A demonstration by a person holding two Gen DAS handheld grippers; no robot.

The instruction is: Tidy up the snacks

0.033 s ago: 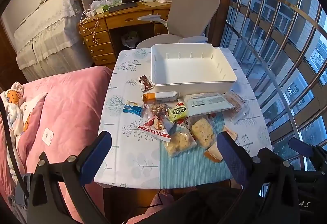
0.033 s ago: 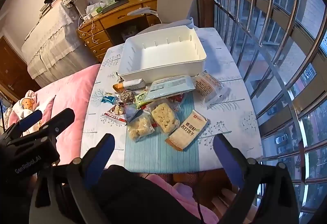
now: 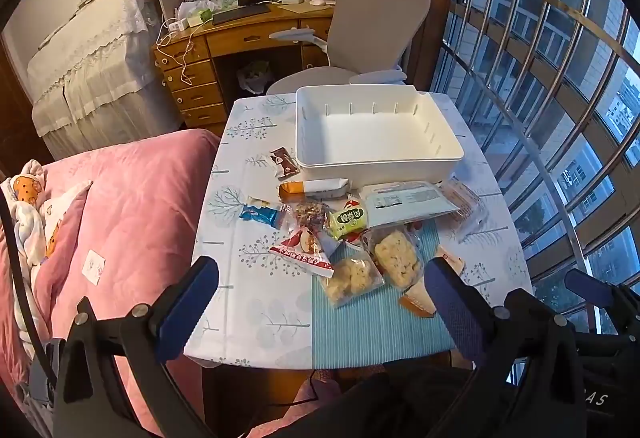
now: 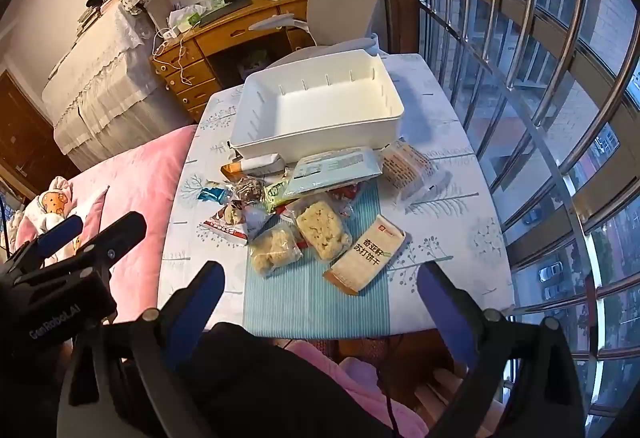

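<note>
Both your left tongs (image 3: 320,302) and right tongs (image 4: 320,294) hang released and empty above the counter's (image 3: 256,322) near edge, where snack packets (image 3: 352,238) lie heaped just before the white bin (image 3: 376,162).

Black claw (image 3: 320,302) — blue pads (image 3: 452,302)

Smooth matt plastic bin (image 3: 376,162); glossy film snack packets (image 3: 352,278); printed tablecloth (image 3: 256,302), probably cloth.
</note>
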